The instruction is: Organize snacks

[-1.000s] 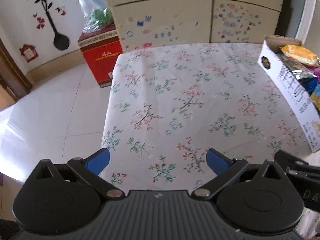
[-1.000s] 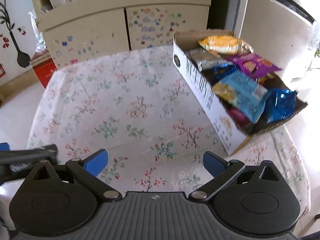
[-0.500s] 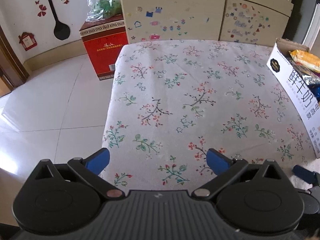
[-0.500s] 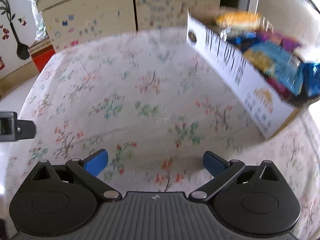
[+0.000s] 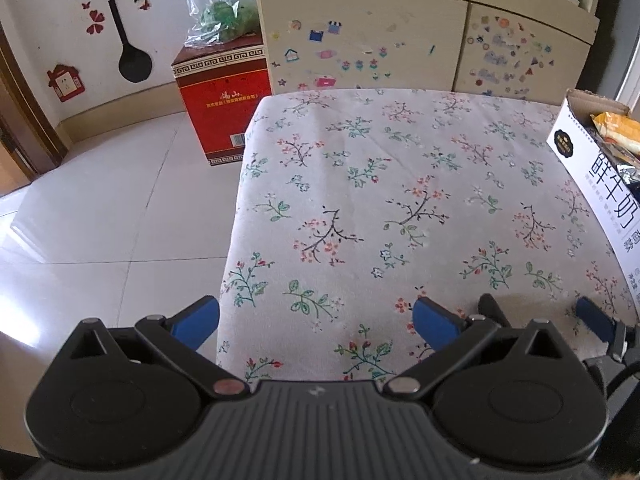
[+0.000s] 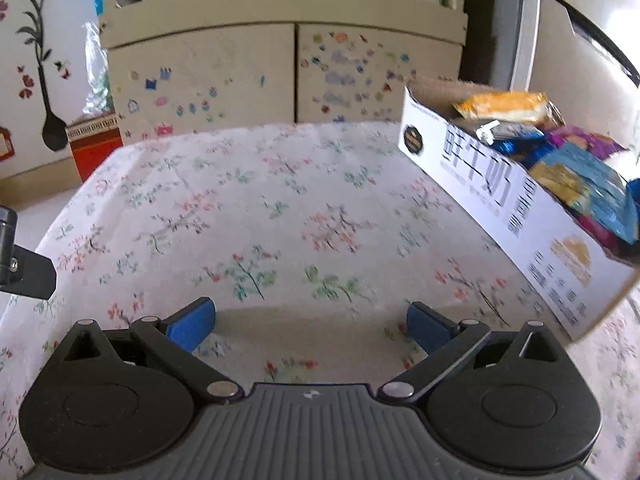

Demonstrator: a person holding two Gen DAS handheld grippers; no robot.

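Left gripper [image 5: 316,320] spread wide, nothing between its fingers, hovering at the near left edge of the table [image 5: 400,184] with its flowered cloth. Right gripper [image 6: 310,320] likewise wide and empty, over the near middle of the cloth. White cardboard box [image 6: 492,200] sits along the table's right side, packed with snack packets: an orange packet [image 6: 504,106] at the far end, blue packets [image 6: 592,192] nearer.

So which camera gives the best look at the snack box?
The right wrist view: the snack box shows its long side and packets inside, though slightly blurred. The left wrist view catches only its near end at the right edge.
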